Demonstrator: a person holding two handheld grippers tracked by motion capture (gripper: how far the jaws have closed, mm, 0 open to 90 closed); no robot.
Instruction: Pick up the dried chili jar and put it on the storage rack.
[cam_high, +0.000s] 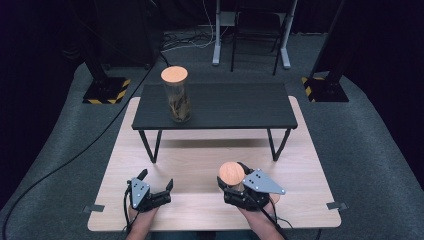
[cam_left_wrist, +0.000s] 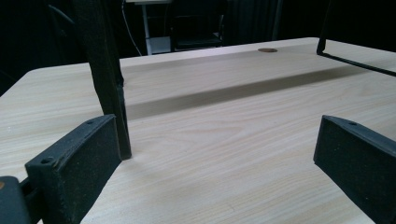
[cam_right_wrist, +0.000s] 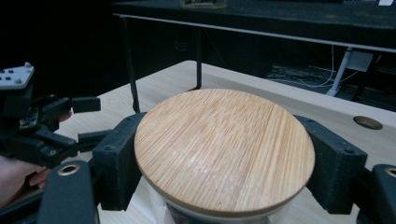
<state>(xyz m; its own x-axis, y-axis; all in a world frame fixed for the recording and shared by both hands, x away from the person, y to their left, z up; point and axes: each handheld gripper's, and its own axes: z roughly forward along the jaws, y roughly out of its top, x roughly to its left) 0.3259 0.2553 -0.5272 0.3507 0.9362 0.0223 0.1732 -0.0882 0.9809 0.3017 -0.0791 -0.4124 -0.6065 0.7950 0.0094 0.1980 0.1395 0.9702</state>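
Gripping the wooden-lidded glass jar (cam_right_wrist: 224, 154) just under its lid at the near right of the surface (cam_high: 200, 165), the right gripper (cam_high: 239, 186) could let it slide through its fingers (cam_right_wrist: 116, 163), while the left gripper (cam_high: 150, 194) gapes idle, holding nothing.

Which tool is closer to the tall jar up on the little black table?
Left. The left tool sits almost straight below the tall jar, jaws open. The right tool, gripping another jar, is farther off to the side.
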